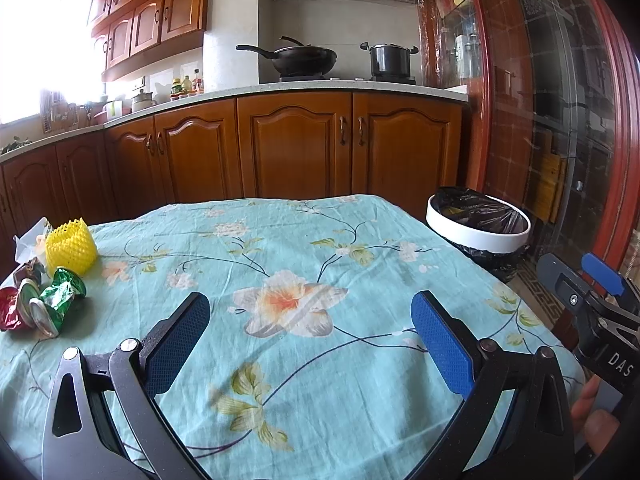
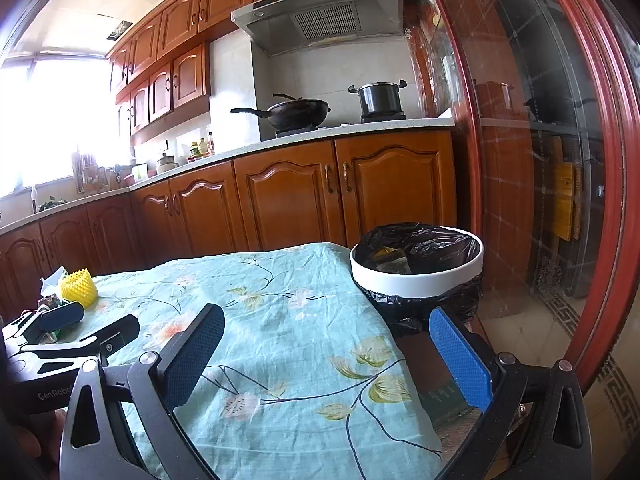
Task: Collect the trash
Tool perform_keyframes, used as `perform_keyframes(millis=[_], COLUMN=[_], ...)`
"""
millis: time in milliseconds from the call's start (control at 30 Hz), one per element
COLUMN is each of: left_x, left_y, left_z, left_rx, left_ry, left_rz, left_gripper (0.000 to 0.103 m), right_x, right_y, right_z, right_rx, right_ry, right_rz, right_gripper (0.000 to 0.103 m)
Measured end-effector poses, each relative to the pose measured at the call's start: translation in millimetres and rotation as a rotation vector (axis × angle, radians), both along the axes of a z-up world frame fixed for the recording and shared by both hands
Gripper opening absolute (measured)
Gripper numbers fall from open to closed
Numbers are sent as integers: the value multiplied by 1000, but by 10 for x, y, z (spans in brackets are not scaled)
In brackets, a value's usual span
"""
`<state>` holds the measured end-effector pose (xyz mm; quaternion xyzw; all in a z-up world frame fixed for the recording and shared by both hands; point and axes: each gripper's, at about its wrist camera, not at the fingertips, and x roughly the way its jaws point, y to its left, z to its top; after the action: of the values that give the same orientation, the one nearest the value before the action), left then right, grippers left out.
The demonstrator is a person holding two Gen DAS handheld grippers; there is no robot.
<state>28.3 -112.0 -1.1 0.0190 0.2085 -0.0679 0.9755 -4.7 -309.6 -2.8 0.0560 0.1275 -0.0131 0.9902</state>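
Both released, empty: left hand-held gripper (image 1: 310,340) has wrappers (image 1: 38,300) to its far left; right hand-held gripper (image 2: 326,354) faces bin (image 2: 416,278) ahead, likely drop-off.

Home kitchen — wooden cabinets (image 1: 294,146), wok (image 1: 304,59) on stove, range hood (image 2: 320,20).

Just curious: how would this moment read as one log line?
left gripper open, empty | right gripper open, empty | wrappers, yellow net on table | bin beside table

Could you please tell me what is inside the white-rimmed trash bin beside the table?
The trash bin holds a black liner bag with some yellowish and dark scraps near the top; anything deeper is hidden.
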Motion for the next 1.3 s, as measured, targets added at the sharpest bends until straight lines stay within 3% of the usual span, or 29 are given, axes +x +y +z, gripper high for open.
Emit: perform_keyframes(millis=[1300], left_x=[31], left_y=[47], left_z=[-42], left_rx=[1], left_ry=[12], left_rz=[-9], left_gripper=[103], right_x=[26], right_y=[20], right_z=[40], right_rx=[24], right_ry=[17], right_rz=[16], right_gripper=[103])
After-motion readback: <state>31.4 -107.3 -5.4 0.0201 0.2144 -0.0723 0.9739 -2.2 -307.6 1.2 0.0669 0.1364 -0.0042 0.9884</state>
